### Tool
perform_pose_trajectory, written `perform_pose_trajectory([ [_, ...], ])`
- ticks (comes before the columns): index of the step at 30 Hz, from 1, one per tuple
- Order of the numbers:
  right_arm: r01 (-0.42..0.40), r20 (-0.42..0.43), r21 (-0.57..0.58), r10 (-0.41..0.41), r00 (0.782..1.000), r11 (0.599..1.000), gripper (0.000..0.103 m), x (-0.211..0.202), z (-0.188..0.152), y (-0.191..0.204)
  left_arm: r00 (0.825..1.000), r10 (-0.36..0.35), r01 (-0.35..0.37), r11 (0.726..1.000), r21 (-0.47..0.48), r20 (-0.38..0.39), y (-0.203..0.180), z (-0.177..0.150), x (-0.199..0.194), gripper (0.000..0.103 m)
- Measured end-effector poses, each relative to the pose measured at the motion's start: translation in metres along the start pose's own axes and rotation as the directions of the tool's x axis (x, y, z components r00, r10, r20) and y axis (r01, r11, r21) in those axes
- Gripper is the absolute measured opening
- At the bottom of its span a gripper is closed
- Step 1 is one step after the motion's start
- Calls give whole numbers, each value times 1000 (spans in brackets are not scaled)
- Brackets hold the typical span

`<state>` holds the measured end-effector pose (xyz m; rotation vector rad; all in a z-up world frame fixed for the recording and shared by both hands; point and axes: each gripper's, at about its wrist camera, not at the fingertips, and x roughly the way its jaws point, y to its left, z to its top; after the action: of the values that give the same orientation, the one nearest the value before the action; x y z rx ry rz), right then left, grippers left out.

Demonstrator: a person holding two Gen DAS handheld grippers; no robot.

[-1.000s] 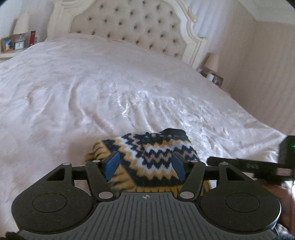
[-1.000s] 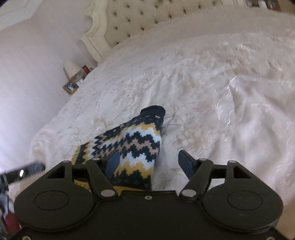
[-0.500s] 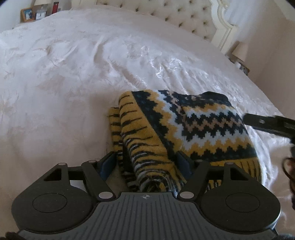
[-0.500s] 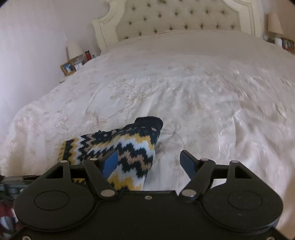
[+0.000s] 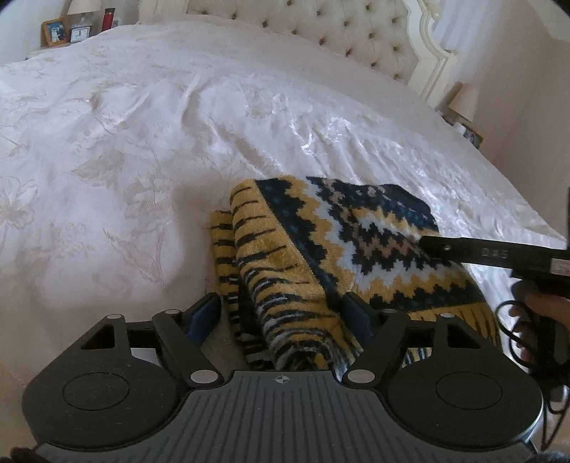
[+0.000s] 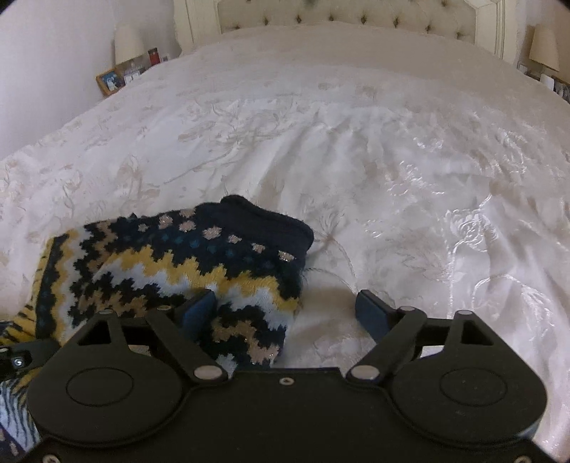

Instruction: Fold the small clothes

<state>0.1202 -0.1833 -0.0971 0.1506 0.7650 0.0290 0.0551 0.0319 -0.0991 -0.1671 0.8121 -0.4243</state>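
Observation:
A small knitted sweater [image 5: 356,245] in navy, yellow, white and tan zigzags lies folded on the white bedspread [image 5: 142,142]. My left gripper [image 5: 281,317] is open, its jaws astride the sweater's bunched yellow striped edge. My right gripper [image 6: 285,310] is open low over the sweater [image 6: 171,270], its left finger over the knit and its right finger over bare bedspread [image 6: 392,178]. The right gripper's finger [image 5: 491,253] shows as a black bar across the sweater in the left wrist view.
A tufted cream headboard [image 5: 338,28] stands at the far end of the bed. A bedside table holds a photo frame [image 5: 55,32], a clock and a red bottle [image 5: 108,19]. A lamp [image 5: 463,103] stands on the other side.
Both grippers have dropped closer to the sweater. The right wrist view has swung so the sweater now fills its lower left. Both stay open.

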Motion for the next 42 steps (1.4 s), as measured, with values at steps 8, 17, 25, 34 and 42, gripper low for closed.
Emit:
perform_pose_trajectory([
  [8,-42,122,64,34,992,997,102,-54,-3,4,996,87,-89,994,64,29,-17,5,-19,85],
  [17,-63,142,64,54,988,996,103,-105,-7,13,982,156,-169,977,126,109,-52,19,-68,88],
  [25,2,108,23,-4,994,1000,102,-140,-24,21,937,326,-345,919,189,125,-84,17,-89,88],
  [34,100,89,35,-102,991,994,102,-160,-46,24,939,344,-342,923,175,21,-89,5,-81,88],
  [42,19,-15,93,-18,1000,995,102,-153,-56,20,934,355,-345,927,145,-48,-84,-7,-78,88],
])
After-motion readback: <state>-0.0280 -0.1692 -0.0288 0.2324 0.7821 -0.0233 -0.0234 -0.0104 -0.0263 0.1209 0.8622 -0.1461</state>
